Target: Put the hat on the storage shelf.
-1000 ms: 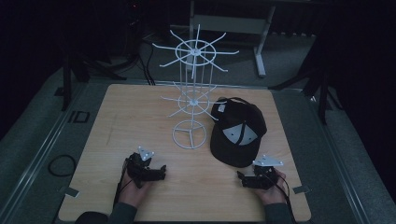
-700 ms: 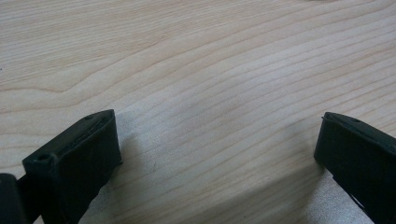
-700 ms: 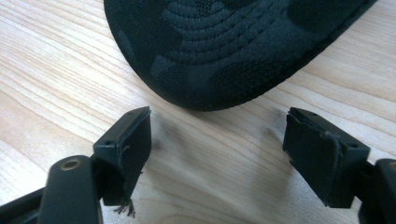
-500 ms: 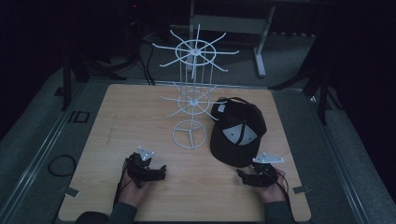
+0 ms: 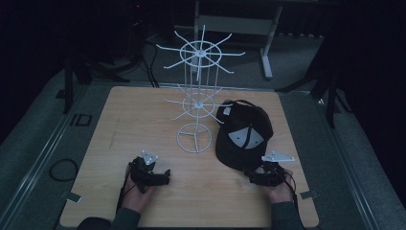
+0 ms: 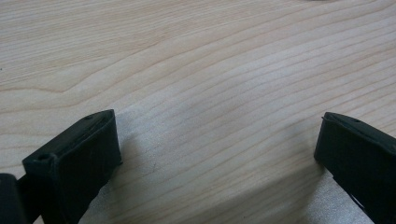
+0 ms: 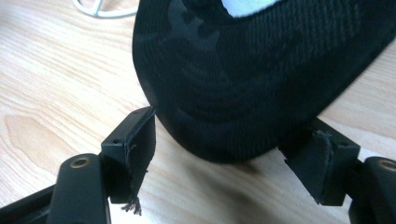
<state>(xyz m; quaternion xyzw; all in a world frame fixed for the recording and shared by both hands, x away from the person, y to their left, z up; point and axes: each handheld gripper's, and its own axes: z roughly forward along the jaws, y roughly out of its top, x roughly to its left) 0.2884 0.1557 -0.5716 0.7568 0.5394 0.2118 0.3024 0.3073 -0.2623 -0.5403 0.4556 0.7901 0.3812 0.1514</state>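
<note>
A black cap with a pale front patch lies on the wooden table, right of centre, its brim toward me. My right gripper sits at the brim's near edge. In the right gripper view the brim reaches in between the two jaws of the right gripper. The jaws have just been closing, and the pads stand beside the brim's edges without clamping it. My left gripper rests low at the front left. It is the left gripper with jaws wide apart over bare wood.
A white wire display stand with spoke arms on two tiers rises mid-table, its ring base just left of the cap. The base ring also shows beyond the brim. Dark floor and equipment legs surround the table.
My right gripper has edged slightly left toward the cap's brim. The left gripper and the cap have stayed where they were.
</note>
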